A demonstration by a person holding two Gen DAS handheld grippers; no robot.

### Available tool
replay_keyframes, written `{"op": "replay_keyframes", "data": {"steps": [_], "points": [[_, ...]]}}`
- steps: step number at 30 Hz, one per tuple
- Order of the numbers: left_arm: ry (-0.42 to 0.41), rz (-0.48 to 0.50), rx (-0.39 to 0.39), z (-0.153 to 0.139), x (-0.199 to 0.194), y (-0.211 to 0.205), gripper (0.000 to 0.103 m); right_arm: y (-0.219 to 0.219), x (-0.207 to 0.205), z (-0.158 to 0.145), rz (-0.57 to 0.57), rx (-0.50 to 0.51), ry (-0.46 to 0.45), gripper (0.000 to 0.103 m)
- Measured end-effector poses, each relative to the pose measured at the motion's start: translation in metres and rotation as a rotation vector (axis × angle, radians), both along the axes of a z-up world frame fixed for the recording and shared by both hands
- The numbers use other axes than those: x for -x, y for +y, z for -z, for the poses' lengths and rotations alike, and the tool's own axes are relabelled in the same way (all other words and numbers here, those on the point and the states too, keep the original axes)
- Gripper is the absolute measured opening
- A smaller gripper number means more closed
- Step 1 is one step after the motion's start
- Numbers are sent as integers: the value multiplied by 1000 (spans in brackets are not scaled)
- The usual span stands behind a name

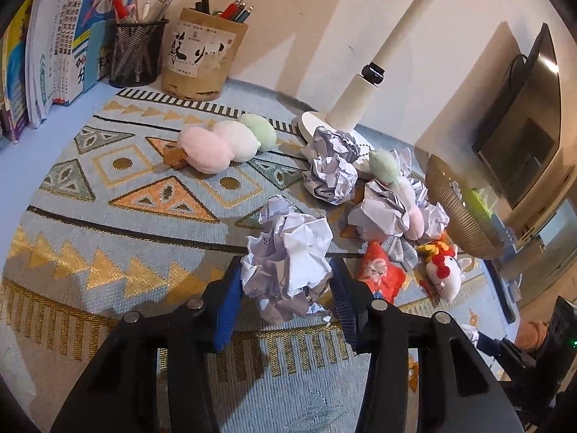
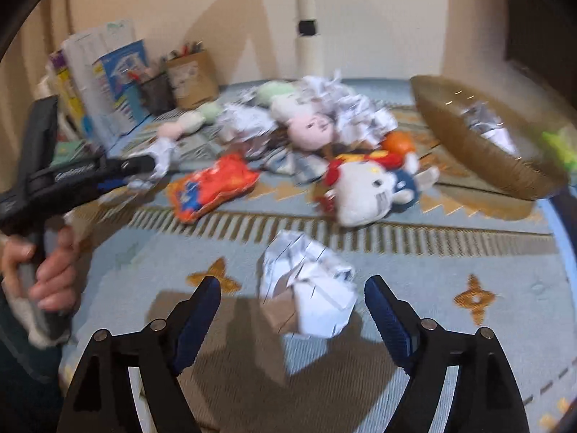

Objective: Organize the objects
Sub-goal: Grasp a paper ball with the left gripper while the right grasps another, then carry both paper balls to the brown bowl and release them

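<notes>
Crumpled paper ball (image 1: 288, 252) pinched between left gripper (image 1: 285, 281) pads, another paper wad (image 2: 310, 288) between spread right gripper (image 2: 292, 310) jaws, untouched, wicker basket (image 2: 468, 151) at two o'clock

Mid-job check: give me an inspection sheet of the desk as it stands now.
Surface: patterned mat, crowded at the far right.
Job's things: crumpled paper balls, plush toys, gold basket with paper inside.
Clutter: pen holders, books, lamp base.
Grippers: left gripper shut on a paper ball; right gripper open around a loose paper wad.
Cables: nothing seen.
Surroundings: wall, television.
</notes>
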State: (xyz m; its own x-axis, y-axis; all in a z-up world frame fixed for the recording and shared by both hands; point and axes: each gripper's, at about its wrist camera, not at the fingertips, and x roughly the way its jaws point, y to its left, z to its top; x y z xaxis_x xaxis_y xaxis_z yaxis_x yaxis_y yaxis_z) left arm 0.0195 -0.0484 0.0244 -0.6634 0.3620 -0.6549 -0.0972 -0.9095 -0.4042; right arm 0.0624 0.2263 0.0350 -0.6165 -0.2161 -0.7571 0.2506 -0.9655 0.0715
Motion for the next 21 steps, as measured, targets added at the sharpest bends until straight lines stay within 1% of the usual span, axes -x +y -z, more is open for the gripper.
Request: {"op": "replay_keyframes", "data": {"steps": [1,2,4,6,7,8,11,13,14,17,18,20,21], "points": [[3,2,8,0,-1,2,44,2,1,1,42,15,-2,80],[8,5,17,-1,-1,3,44,2,2,4,73,28,-19,75],[23,10,43,-2,-3,7,44,-1,5,9,99,19,-40,70],[34,22,67,-3,-4,11,44,-4,7,16,110,0,-59,62],[40,36,77,-4,-5,14,44,-5,4,15,121,-20,-35,47],[47,56,79,-5,-6,16,44,-6,2,16,120,-29,-23,47],[81,92,91,-12,-11,24,44,7,-4,11,117,43,-9,47],[105,104,96,-25,-16,31,44,19,-9,1,121,70,22,46],[123,119,95,-34,-19,37,44,29,-13,-9,134,72,51,47],[190,235,72,-74,-25,66,44,60,-21,-36,178,95,127,47],[222,274,80,-89,-26,82,44,71,-21,-44,194,98,147,47],[261,319,93,-111,-25,109,44,97,-17,-63,242,97,186,47],[276,347,84,-123,-21,127,44,111,-14,-74,267,106,206,47]]}}
